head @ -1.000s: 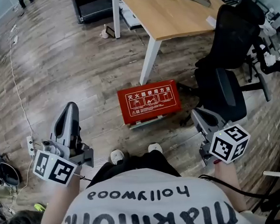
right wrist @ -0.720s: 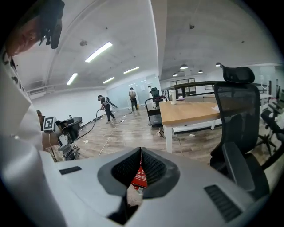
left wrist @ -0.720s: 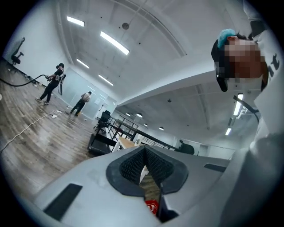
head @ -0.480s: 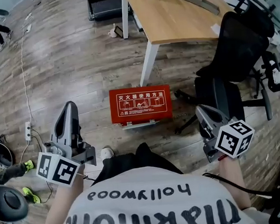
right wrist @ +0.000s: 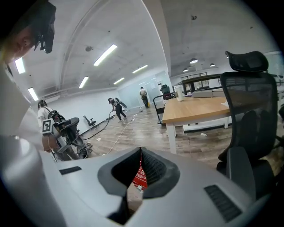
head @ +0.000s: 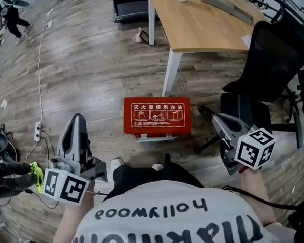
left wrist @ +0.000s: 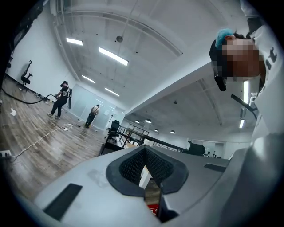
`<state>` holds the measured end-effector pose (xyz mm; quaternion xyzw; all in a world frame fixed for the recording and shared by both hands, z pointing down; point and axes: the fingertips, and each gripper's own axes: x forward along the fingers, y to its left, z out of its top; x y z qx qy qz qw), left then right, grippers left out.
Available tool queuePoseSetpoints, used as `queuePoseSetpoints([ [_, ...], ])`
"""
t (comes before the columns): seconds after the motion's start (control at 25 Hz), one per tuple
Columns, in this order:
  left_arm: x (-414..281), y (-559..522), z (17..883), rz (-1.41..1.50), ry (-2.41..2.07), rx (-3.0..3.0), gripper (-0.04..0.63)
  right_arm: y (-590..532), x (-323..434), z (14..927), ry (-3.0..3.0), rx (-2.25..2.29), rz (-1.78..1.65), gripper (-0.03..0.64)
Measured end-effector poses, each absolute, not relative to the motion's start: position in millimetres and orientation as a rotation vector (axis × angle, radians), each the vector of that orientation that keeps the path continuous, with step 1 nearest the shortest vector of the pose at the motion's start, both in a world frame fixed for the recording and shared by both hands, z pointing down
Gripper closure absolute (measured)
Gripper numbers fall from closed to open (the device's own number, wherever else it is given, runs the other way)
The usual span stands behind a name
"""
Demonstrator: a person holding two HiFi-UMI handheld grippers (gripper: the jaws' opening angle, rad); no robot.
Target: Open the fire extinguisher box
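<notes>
The red fire extinguisher box (head: 157, 117) lies flat on the wood floor in the head view, lid closed, with a white printed panel on top and a metal latch (head: 156, 138) on its near edge. My left gripper (head: 77, 119) is held low to the left of the box, well apart from it, jaws shut and empty. My right gripper (head: 217, 120) hovers to the right of the box, also shut and empty. In the left gripper view the shut jaws (left wrist: 144, 149) show a sliver of the red box (left wrist: 153, 209) beneath them. The right gripper (right wrist: 140, 151) likewise frames the red box (right wrist: 140, 178).
A wooden desk (head: 207, 21) with white legs stands just beyond the box. A black office chair (head: 272, 58) is at the right, close to my right gripper. A power strip (head: 37, 130) and cables lie at the left. My own legs and shoes (head: 116, 164) are near the box.
The head view has swung round, so the box now sits level and slightly right of centre. Both grippers have stayed shut at either side of me.
</notes>
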<state>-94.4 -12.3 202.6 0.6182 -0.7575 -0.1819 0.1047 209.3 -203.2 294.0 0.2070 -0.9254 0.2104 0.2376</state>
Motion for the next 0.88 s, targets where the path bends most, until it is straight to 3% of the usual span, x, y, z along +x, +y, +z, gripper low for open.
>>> queuePoseSetpoints([
  [0.88,-90.0,-5.2,216.4,-0.335,-2.183,1.850,0.589,-174.1,190.9,323.0,-2.589,0.390,0.762,0.606],
])
